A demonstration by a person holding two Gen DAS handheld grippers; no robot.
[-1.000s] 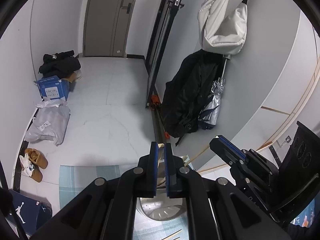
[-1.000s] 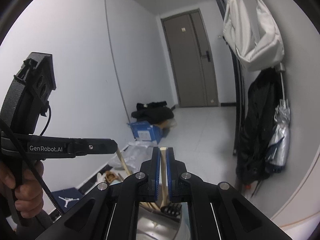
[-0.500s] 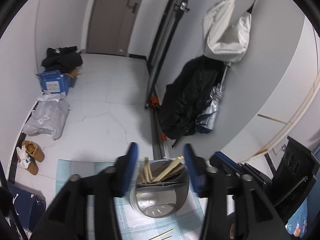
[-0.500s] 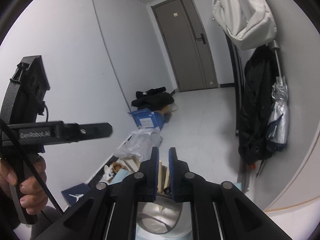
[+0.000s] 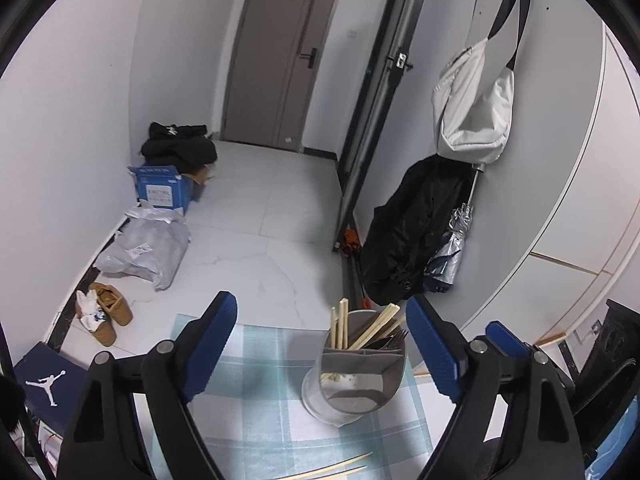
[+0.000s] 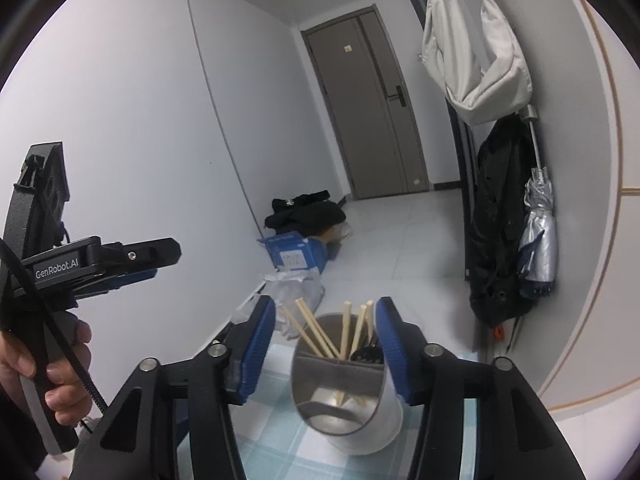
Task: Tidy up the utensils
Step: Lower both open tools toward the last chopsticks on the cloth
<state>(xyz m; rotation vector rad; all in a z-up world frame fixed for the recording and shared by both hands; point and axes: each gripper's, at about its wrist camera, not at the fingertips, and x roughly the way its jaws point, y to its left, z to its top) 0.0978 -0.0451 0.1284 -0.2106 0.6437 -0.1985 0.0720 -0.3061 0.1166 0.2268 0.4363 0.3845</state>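
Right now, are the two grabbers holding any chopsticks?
No. Both the left gripper and right gripper have just been opening, nothing pinched; the chopsticks stand in the metal holder.

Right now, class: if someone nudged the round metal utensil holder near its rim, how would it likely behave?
The round metal utensil holder looks tall and narrow, so it might tip. Its smooth wall could slide on the checked cloth. The wooden chopsticks stand loose and would probably rattle.

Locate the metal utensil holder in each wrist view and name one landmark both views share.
Left wrist view: metal utensil holder sits lower centre-right, on the checked cloth, nearer the right-hand finger.
Right wrist view: holder sits bottom centre, framed by the open fingers.
Shared landmark: the white bag hanging upper right.
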